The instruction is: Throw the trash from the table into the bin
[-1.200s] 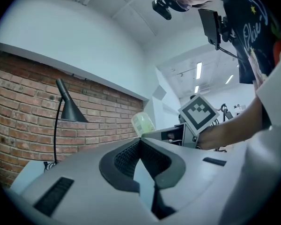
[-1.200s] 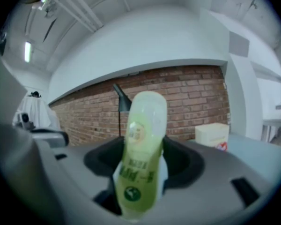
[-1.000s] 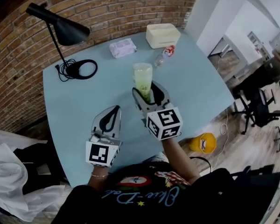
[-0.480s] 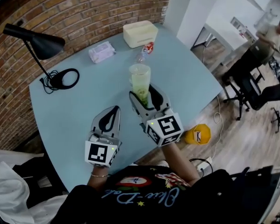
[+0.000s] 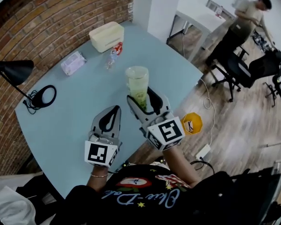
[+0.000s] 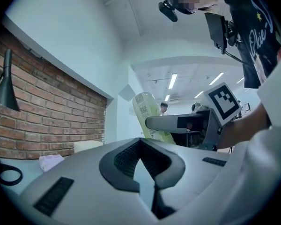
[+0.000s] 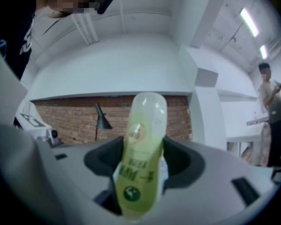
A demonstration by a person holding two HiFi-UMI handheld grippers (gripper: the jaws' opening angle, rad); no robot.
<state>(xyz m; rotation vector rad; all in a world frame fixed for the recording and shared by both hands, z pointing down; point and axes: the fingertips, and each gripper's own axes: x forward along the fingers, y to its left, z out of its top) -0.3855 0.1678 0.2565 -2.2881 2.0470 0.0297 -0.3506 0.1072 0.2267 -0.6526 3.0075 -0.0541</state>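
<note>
A pale green plastic bottle [image 5: 137, 84] stands upright between the jaws of my right gripper [image 5: 141, 98], which is shut on its lower half above the light blue table [image 5: 70, 121]. The right gripper view shows the same bottle [image 7: 141, 149] filling the gap between the pads. My left gripper [image 5: 113, 110] hangs beside it to the left, shut with nothing in it. From the left gripper view the bottle [image 6: 147, 114] shows ahead to the right. A small bottle with a red label [image 5: 113, 54] lies further back on the table.
A cream tissue box [image 5: 106, 35] and a packet of wipes [image 5: 73, 62] lie near the brick wall. A black lamp [image 5: 11, 71] and its coiled cable [image 5: 43, 95] are at the left. A yellow object [image 5: 191, 123] sits on the wooden floor. A person [image 5: 243, 25] stands by office chairs [image 5: 267, 71].
The view has swung right: table, lamp and box slid left in the picture, and the floor and a person came in. Both grippers moved along, the right one still holding the bottle.
</note>
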